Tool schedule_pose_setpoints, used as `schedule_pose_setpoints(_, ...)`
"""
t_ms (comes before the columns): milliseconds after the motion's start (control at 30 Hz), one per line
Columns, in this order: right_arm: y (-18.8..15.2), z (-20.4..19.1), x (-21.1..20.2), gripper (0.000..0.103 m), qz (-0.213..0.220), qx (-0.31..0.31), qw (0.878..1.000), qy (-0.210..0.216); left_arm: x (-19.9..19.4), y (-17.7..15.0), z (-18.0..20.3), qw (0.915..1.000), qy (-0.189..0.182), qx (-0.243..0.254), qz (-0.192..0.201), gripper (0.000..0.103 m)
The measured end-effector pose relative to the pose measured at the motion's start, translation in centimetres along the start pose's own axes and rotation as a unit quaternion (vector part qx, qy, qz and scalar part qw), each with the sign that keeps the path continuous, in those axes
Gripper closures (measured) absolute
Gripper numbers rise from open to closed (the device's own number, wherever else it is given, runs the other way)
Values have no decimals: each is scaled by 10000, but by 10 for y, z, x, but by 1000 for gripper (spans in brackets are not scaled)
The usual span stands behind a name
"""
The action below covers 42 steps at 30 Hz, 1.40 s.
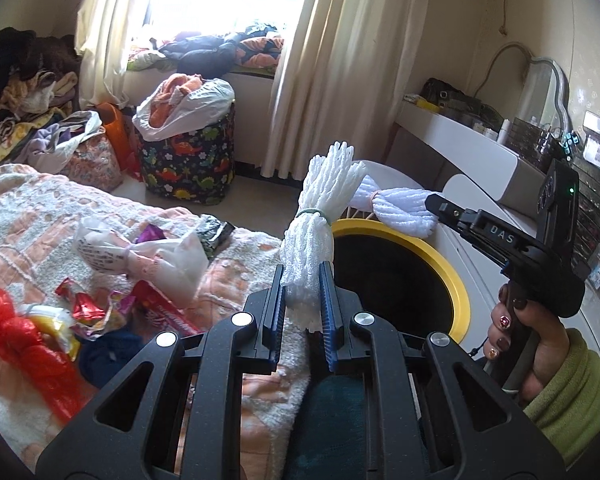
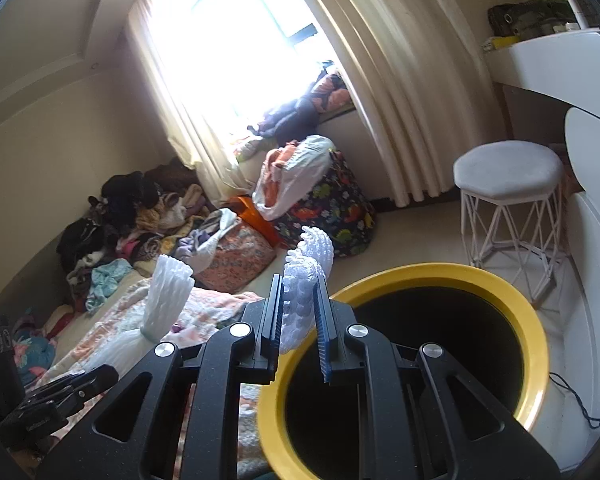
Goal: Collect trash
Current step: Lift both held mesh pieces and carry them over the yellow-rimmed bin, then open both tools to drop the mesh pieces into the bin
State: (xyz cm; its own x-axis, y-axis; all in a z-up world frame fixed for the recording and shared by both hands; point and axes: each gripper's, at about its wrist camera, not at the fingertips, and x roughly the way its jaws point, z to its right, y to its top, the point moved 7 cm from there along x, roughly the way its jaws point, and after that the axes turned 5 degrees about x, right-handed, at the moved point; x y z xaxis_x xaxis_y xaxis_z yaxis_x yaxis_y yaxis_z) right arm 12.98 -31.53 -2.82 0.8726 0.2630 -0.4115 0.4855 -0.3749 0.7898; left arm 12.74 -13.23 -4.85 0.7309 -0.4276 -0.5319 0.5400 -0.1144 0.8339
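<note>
Left gripper (image 1: 302, 292) clamps ribbed white foam netting (image 1: 314, 220); possibly banded.

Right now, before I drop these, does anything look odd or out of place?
Nothing damaged or spilled. Each claw, left and right, is shut on a white foam net bundle near the yellow-rimmed bin. Wrappers lie loose on the bed.

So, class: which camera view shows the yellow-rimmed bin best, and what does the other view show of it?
The right wrist view: the bin fills the lower right, nearly its whole yellow rim and dark inside visible. The left wrist view shows only part of the rim, cut off by the left gripper and its white foam net.
</note>
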Motion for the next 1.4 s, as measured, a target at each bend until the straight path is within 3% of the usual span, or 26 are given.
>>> schedule_pose_setpoints(433,-14,42,15,88,-536,499,9938,-836,47,-12,22,9990,-125,125,-416,92)
schedule_pose_setpoints(800,-27,62,22,86,-821,1011,9862,-1022,80,-25,34,9966,-178,280,-750,92)
schedule_pose_setpoints(867,-29,66,23,81,-856,1070,9847,-1079,85,-27,37,9961,-208,296,-805,92)
schedule_pose_setpoints(933,-31,71,24,67,-907,1184,9819,-1166,91,-28,40,9955,-242,316,-856,92)
schedule_pose_setpoints(1033,-32,75,24,64,-904,1307,9794,-1247,97,-30,41,9951,-268,297,-908,91)
schedule_pose_setpoints(1100,-32,76,23,60,-855,1331,9793,-1265,99,-30,40,9953,-269,263,-894,80)
schedule_pose_setpoints(1167,-31,76,23,57,-816,1315,9799,-1262,98,-28,37,9964,-201,210,-795,52)
schedule_pose_setpoints(1267,-29,75,23,52,-757,1274,9818,-1192,91,-24,32,9981,-76,105,-603,25)
schedule_pose_setpoints(1333,-29,72,24,50,-720,1207,9834,-1149,86,-21,25,9988,42,30,-486,14)
schedule_pose_setpoints(1400,-27,69,24,47,-684,1151,9849,-1095,80,-18,19,9991,151,-40,-382,11)
